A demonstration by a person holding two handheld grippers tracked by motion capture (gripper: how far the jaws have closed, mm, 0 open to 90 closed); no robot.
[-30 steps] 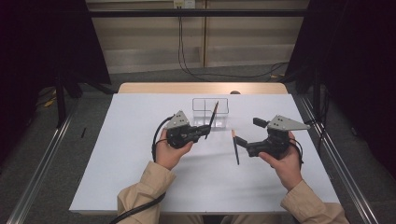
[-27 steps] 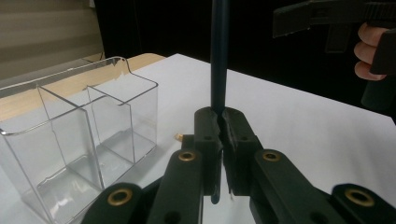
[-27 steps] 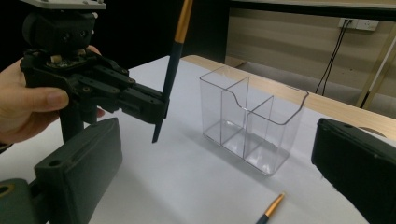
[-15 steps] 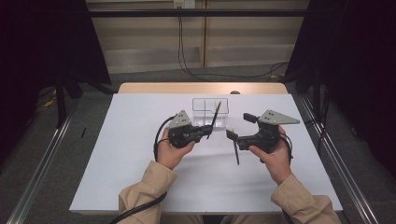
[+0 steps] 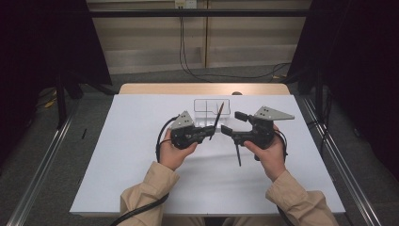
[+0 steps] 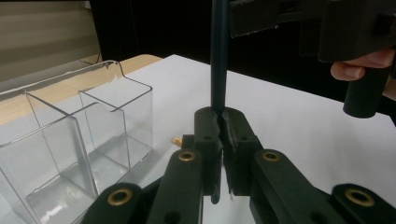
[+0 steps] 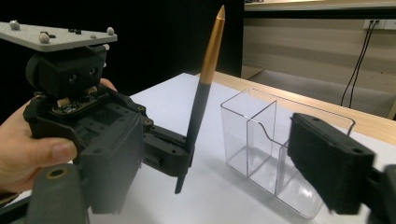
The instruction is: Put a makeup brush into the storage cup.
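My left gripper (image 5: 208, 133) is shut on a dark pen with a gold end (image 5: 217, 117), which it holds nearly upright above the white table. The left gripper view shows both jaws clamped on the pen's dark shaft (image 6: 218, 70). In the right gripper view the pen (image 7: 201, 102) rises between that gripper's two spread jaws, gold end up. My right gripper (image 5: 234, 123) is open, just right of the pen and not touching it. A second dark pen (image 5: 238, 154) lies on the table below the right gripper.
A clear plastic organiser with compartments (image 5: 211, 109) stands empty just behind both grippers; its walls (image 6: 93, 135) are close on the left gripper's left side. The white table top (image 5: 131, 141) stretches out to both sides. A cable (image 5: 160, 141) loops off the left gripper.
My right gripper has moved left toward the held pen, jaws still open. The left gripper and its pen have stayed nearly still.
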